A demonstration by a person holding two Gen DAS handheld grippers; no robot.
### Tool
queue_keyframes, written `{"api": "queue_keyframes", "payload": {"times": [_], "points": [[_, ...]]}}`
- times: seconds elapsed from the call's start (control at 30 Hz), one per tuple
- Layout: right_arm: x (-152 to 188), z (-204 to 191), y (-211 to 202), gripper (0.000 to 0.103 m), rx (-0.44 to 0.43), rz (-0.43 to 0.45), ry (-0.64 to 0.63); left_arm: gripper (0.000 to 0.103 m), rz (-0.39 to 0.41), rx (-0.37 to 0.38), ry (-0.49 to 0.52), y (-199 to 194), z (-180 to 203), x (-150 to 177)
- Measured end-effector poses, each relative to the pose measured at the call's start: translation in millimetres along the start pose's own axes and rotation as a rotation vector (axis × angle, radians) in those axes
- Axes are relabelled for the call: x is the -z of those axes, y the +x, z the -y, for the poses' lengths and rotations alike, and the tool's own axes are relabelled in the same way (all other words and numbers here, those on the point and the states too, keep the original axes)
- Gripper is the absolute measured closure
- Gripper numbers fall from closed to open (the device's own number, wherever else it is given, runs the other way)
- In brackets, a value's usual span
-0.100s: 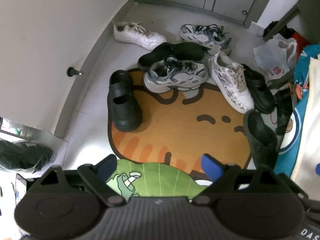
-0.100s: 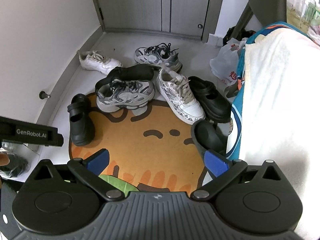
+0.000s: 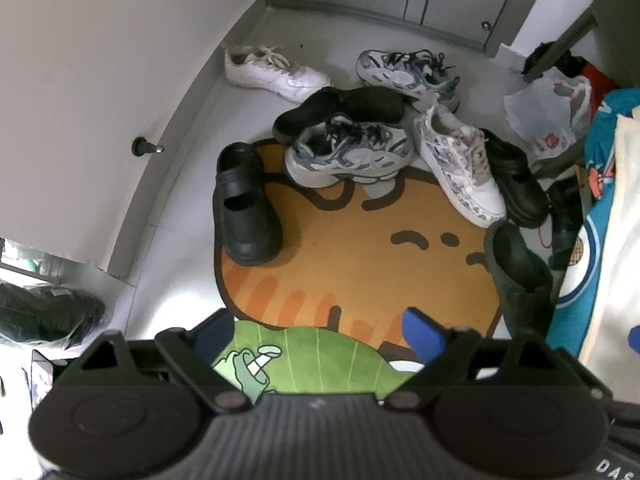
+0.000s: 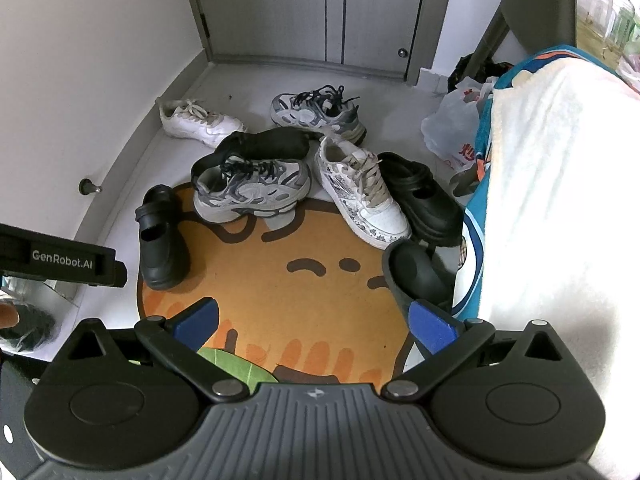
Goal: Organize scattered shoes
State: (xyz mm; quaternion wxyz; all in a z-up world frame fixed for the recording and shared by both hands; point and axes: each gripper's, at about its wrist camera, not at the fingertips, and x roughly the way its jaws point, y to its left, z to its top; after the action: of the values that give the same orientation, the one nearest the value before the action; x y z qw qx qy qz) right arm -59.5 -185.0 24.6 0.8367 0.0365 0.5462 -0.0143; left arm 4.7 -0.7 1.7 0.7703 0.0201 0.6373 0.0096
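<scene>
Several shoes lie scattered on and around an orange mat [image 3: 352, 264] [image 4: 280, 292]. A black strap shoe [image 3: 244, 200] [image 4: 162, 236] rests on the mat's left edge. A grey-and-white sneaker [image 3: 352, 156] [image 4: 252, 192] leans on a black shoe [image 3: 340, 110] [image 4: 260, 144]. Its match [image 3: 408, 74] [image 4: 320, 112] and a white sneaker [image 3: 272, 74] [image 4: 200, 122] lie farther back. At right are a patterned white sneaker [image 3: 460, 164] [image 4: 360, 192], a black clog [image 3: 512, 176] [image 4: 424, 200] and a dark slipper [image 3: 516, 264] [image 4: 416, 276]. My left gripper [image 3: 320, 332] and right gripper [image 4: 316, 320] hover open above the mat's near edge, holding nothing.
A white wall with a door stopper [image 3: 144, 148] runs along the left. Grey cabinet doors [image 4: 320, 12] close off the back. A plastic bag [image 3: 552, 116] and hanging white and teal cloth [image 4: 540, 200] crowd the right side. A green mat [image 3: 320, 360] lies nearest me.
</scene>
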Motion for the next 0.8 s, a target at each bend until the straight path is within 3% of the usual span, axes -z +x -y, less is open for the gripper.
{"api": "queue_keyframes", "payload": {"times": [0.2, 0.4, 0.8], "points": [[-3.1, -0.5, -1.7, 0.000, -0.014, 0.005, 0.014, 0.018, -0.018, 0.018, 0.014, -3.0, 0.9, -3.2], [2.1, 3.7, -1.8, 0.000, -0.014, 0.008, 0.014, 0.018, -0.004, 0.035, 0.018, -5.8, 11.6, 12.0], [-9.2, -0.1, 4.6, 0.000, -0.008, -0.022, 0.011, 0.017, -0.064, 0.087, -0.035, 2.9, 1.4, -1.0]]}}
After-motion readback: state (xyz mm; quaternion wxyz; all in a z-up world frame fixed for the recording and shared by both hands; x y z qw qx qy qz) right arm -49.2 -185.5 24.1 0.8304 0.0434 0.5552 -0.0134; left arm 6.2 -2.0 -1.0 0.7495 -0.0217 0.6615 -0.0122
